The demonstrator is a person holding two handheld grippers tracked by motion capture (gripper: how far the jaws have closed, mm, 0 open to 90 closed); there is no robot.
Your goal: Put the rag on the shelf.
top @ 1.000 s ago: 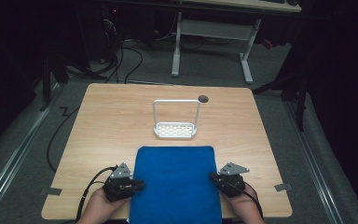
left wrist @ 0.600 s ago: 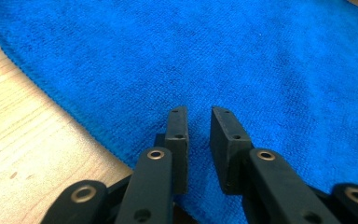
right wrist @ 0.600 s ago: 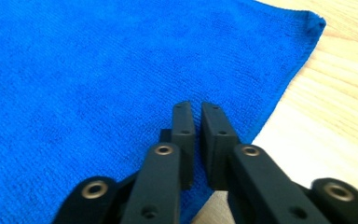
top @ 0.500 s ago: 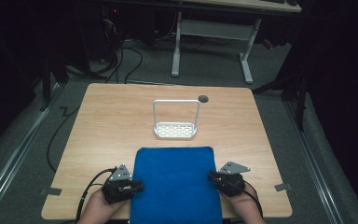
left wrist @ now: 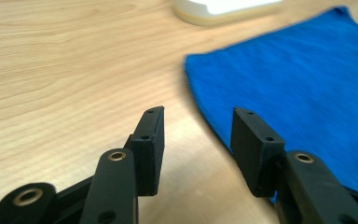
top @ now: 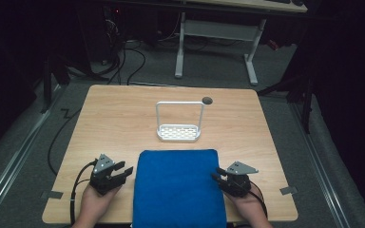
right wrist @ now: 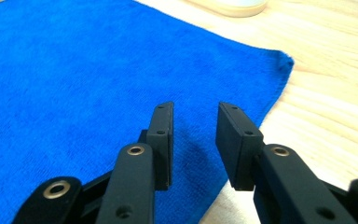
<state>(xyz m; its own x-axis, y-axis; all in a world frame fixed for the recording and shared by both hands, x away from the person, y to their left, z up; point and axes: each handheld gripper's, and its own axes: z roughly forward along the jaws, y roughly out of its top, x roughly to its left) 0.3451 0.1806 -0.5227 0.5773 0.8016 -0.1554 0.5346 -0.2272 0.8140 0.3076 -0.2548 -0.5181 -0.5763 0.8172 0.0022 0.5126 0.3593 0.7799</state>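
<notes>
While both of your grippers sit low at the near edge of the light wooden table (top: pixel 123 123), the folded blue terry cloth (top: pixel 178 187) lies flat between them, its near end reaching the table's front edge, so the laying-out looks done as far as the pictures show, and whether another fold or a move to the white perforated rack with a wire handle (top: pixel 178 132) beyond it is left, you cannot tell. Your left gripper (top: pixel 121 172) has just been opening; its 2 jaws stand apart over bare wood with nothing between them, and the cloth's left edge runs just beside the right-hand jaw. Your right gripper (top: pixel 217 174) has just been opening too; its jaws are released and empty, hanging just over the cloth's right edge, near its far right corner (right wrist: pixel 286 60).
</notes>
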